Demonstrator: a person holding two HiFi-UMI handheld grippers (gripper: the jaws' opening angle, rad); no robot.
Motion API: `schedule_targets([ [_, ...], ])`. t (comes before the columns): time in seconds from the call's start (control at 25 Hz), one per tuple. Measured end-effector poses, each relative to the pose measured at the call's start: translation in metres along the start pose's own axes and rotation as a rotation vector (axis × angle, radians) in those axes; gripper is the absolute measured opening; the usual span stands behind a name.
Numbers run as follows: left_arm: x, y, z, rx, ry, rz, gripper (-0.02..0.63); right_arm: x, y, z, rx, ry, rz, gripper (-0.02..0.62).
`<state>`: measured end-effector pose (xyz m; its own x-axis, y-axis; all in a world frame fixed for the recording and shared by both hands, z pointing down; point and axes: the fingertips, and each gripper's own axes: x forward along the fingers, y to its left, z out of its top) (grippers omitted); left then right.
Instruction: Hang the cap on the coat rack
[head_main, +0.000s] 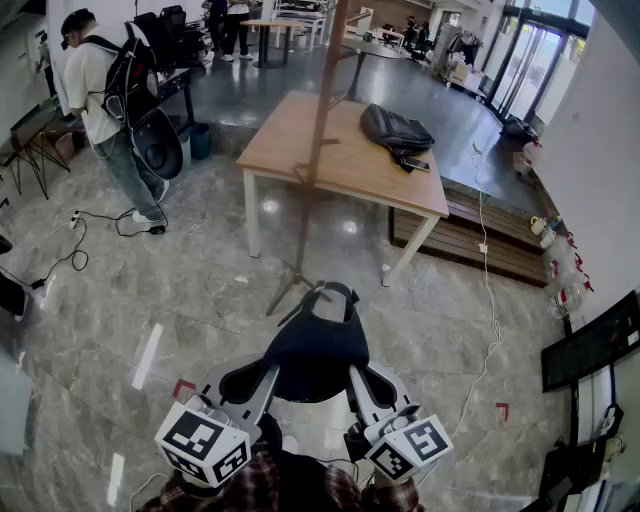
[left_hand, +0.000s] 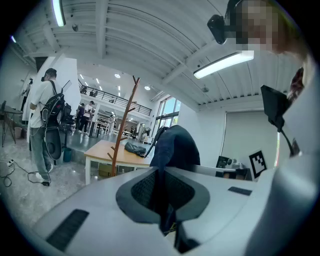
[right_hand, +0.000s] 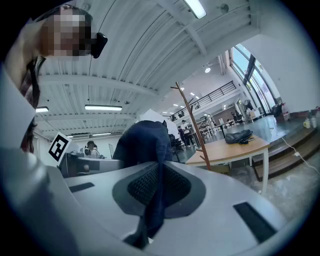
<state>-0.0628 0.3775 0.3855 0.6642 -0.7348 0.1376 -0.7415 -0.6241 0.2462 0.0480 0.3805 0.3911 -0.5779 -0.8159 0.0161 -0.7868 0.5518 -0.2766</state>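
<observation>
A dark navy cap hangs in the air between my two grippers, low in the head view. My left gripper is shut on the cap's left edge and my right gripper on its right edge. In the left gripper view, cap fabric is pinched between the shut jaws of the left gripper. The right gripper view shows the cap clamped the same way in the right gripper. The wooden coat rack stands straight ahead on the floor, beyond the cap and apart from it, with its branching pegs up high.
A wooden table stands behind the rack with a black bag on it. A person with a backpack stands at the far left. Cables trail over the floor on the right, and low wooden steps lie past the table.
</observation>
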Motion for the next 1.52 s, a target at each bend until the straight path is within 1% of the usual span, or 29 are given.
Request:
schedule_targets([
  [0.2,0.023,0.026,-0.005,-0.031,0.033,0.016,0.021,0.026,-0.018,-0.007,0.032,0.035,0.003,0.018],
  [0.32,0.048,0.047,0.0,-0.031,0.028,0.007,0.021,0.053,-0.038,-0.005,0.043,0.031,-0.002,0.018],
  [0.52,0.096,0.098,0.025,-0.021,0.008,-0.018,0.021,0.115,-0.069,0.012,0.016,0.009,-0.017,0.018],
  [0.8,0.163,0.17,0.076,0.013,-0.011,-0.074,0.021,0.208,-0.109,0.049,-0.02,-0.027,-0.057,0.018],
  [0.96,0.192,0.201,0.09,0.027,-0.006,-0.105,0.021,0.246,-0.126,0.059,-0.03,-0.045,-0.087,0.018],
  [1.16,0.22,0.228,0.095,0.004,0.017,-0.14,0.021,0.274,-0.142,0.06,-0.06,-0.019,-0.143,0.018],
  [1.32,0.245,0.239,0.096,-0.013,0.029,-0.166,0.021,0.288,-0.162,0.062,-0.056,-0.012,-0.176,0.018],
  [1.44,0.265,0.244,0.1,-0.017,0.026,-0.174,0.021,0.298,-0.18,0.067,-0.054,-0.016,-0.181,0.018],
  [1.52,0.277,0.25,0.104,-0.018,0.018,-0.169,0.021,0.308,-0.192,0.071,-0.046,-0.019,-0.166,0.018],
])
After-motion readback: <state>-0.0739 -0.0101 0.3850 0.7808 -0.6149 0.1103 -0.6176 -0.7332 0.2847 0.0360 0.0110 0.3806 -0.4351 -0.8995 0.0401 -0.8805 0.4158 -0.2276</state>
